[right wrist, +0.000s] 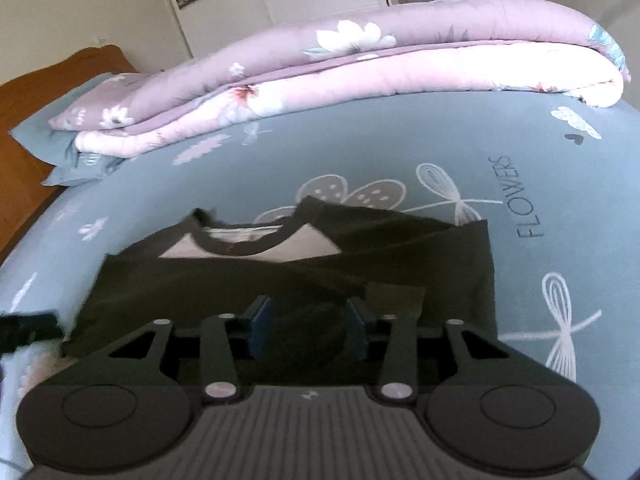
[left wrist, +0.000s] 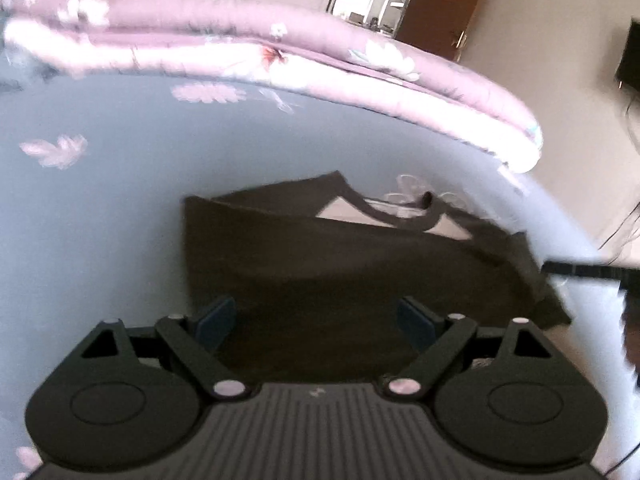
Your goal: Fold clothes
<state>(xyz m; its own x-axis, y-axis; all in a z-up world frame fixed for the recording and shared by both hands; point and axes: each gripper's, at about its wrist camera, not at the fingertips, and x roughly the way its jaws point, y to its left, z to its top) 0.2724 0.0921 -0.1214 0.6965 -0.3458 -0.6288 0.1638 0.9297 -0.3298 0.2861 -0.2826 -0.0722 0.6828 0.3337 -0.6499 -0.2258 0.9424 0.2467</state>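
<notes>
A dark brown T-shirt (left wrist: 320, 248) with a white chest panel and a dark collar lies folded on the light blue bedsheet (left wrist: 100, 240). My left gripper (left wrist: 316, 318) hovers over the shirt's near edge, its blue pads (left wrist: 218, 320) wide apart with nothing between them. In the right wrist view the same shirt (right wrist: 320, 276) lies with its collar on the far side. My right gripper (right wrist: 309, 326) is open above a raised fold of the dark cloth. Its pads (right wrist: 262, 324) stand clear of the fabric. A small flap of cloth sticks up just right of the right finger.
A folded pink floral quilt (right wrist: 360, 64) lies across the far side of the bed, with a blue pillow (right wrist: 44, 136) and brown headboard (right wrist: 24, 120) at the left. The sheet (right wrist: 560, 240) carries printed flowers. The other gripper shows as a dark blur (left wrist: 580, 270).
</notes>
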